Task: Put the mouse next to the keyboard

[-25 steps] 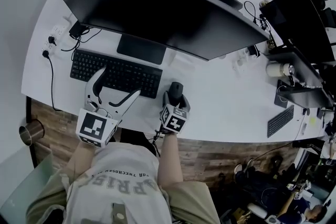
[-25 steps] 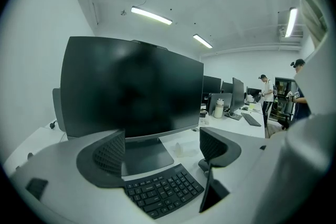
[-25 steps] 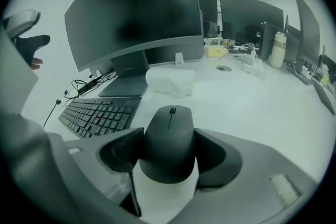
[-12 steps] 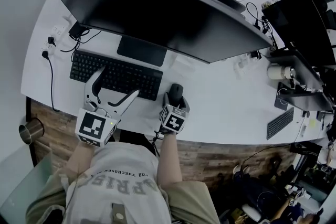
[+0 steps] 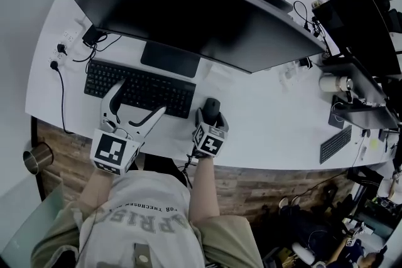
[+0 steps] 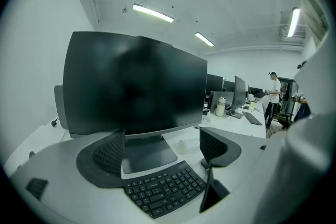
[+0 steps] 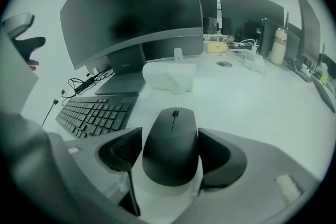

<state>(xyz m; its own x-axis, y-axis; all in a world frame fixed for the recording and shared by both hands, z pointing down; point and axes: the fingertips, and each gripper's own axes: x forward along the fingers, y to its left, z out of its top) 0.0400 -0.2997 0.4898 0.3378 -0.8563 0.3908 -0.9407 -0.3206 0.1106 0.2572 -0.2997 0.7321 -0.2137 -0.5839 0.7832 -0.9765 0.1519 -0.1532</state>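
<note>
A black mouse (image 5: 212,107) lies on the white desk (image 5: 270,122), just right of the black keyboard (image 5: 138,88). My right gripper (image 5: 211,115) straddles the mouse from the near side. In the right gripper view the mouse (image 7: 172,139) sits flat between the two pads; the jaws are opening, with a thin gap at the left pad (image 7: 126,150). The keyboard (image 7: 94,113) shows to its left. My left gripper (image 5: 142,97) hovers open over the keyboard's front edge, nothing between its fingers. In the left gripper view the keyboard (image 6: 165,189) lies below the open left gripper (image 6: 163,152).
A wide dark monitor (image 5: 188,9) overhangs the desk behind the keyboard, its stand (image 5: 169,59) right behind the keys. Cables and plugs (image 5: 63,47) lie far left. A white crumpled thing (image 7: 168,77) sits beyond the mouse. A second keyboard (image 5: 335,144) and a cup (image 5: 326,83) are at the right.
The right gripper and the mouse have stayed in the same place beside the keyboard. The left gripper has not moved.
</note>
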